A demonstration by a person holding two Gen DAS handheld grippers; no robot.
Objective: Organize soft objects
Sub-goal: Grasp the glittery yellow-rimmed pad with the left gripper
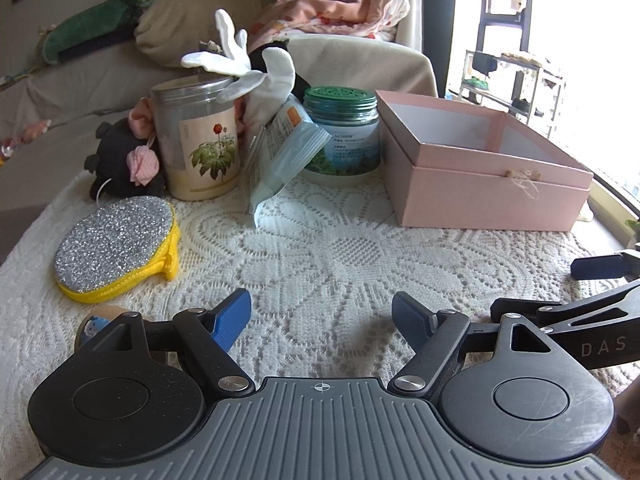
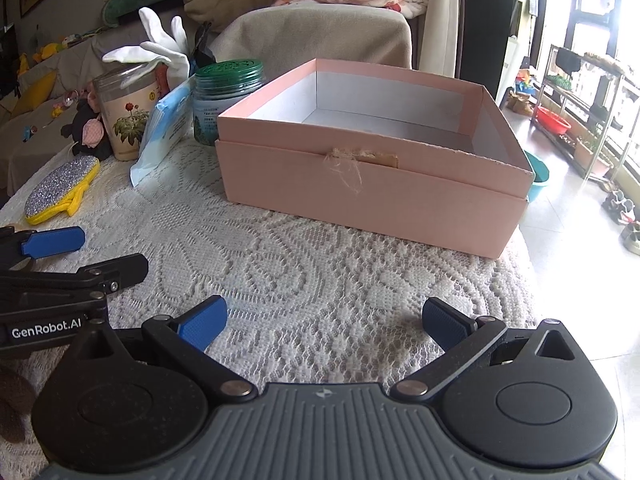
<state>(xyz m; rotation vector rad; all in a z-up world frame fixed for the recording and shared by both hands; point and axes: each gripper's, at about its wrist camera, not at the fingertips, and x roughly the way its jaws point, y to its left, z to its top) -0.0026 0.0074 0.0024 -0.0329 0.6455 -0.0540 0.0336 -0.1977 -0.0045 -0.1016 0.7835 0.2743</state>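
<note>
Over the lace-covered table [image 1: 320,248], both jaws gape apart, empty: left gripper [image 1: 320,312], right gripper [image 2: 324,320]. Soft items wait at 11 o'clock: glitter pouch [image 1: 116,244], dark plush [image 1: 120,160], white gloves [image 1: 244,64]. Pink box [image 2: 372,200], open-topped at 12, likely the bin.

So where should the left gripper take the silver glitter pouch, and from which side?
The left gripper, jaws open, would likely do best pinching the glitter pouch at its near yellow zipper edge, coming low from the front. The pouch lies flat on the lace cloth, so only its rim offers a bite.
</note>
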